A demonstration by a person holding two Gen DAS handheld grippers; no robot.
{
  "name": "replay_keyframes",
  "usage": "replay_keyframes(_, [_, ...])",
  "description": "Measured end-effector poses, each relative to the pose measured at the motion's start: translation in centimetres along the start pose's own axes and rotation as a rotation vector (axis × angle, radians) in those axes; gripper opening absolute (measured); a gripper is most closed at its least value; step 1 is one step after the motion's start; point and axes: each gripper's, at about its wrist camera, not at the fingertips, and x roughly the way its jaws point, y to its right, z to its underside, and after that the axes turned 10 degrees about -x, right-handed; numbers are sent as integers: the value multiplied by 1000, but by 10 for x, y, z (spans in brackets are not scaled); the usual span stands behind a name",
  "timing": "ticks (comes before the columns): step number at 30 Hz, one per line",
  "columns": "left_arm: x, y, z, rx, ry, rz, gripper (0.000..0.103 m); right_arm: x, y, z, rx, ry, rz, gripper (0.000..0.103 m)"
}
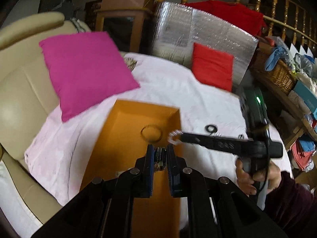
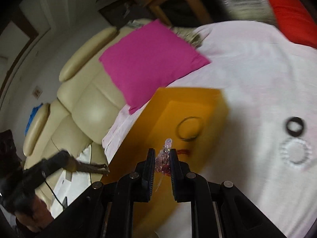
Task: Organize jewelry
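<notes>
Jewelry: my left tool [image 1: 160,154] pinches a dark bracelet [image 1: 160,158], my right tool [image 2: 162,158] a pink beaded bracelet [image 2: 165,154], both over the orange box [image 2: 168,99].

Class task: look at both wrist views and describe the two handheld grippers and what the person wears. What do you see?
Each gripper, left and right, has matte black linkage arms with round silver pivot pins and blue-edged ribbed fingers. The right one carries a black cable and a green light. The person wears a dark maroon sleeve.

Matt orange cardboard box [image 1: 126,130], thin shiny metal bangle [image 2: 189,128], soft white cloth table cover [image 1: 178,87], glossy cream leather sofa [image 2: 83,101].
</notes>
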Motion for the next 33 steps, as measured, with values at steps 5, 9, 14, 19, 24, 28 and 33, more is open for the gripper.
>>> replay_keyframes(5, [31, -33, -3, -70, -8, -41, 12, 56, -2, -14, 68, -96, -3, 19])
replay_keyframes(9, [50, -49, -19, -118, 26, -87, 13, 61, 17, -22, 182, -68, -21, 34])
replay_keyframes(14, [45, -43, -12, -77, 31, -88, 19, 22, 28, -19, 141, 11, 19, 35])
replay_keyframes(19, [45, -15, -5, -24, 19, -89, 23, -41, 58, -1, 148, 70, 102, 35])
replay_keyframes(24, [44, 48, -6, 60, 43, -61, 55, -127, 104, 32, 199, 126, 221, 35])
replay_keyframes(28, [59, 115, 0, 135, 54, -43, 71, -181, 136, 61, 250, 156, 352, 35])
replay_keyframes(33, [102, 199, 18, 258, 18, -38, 76, -214, 175, 90, 330, 153, 450, 35])
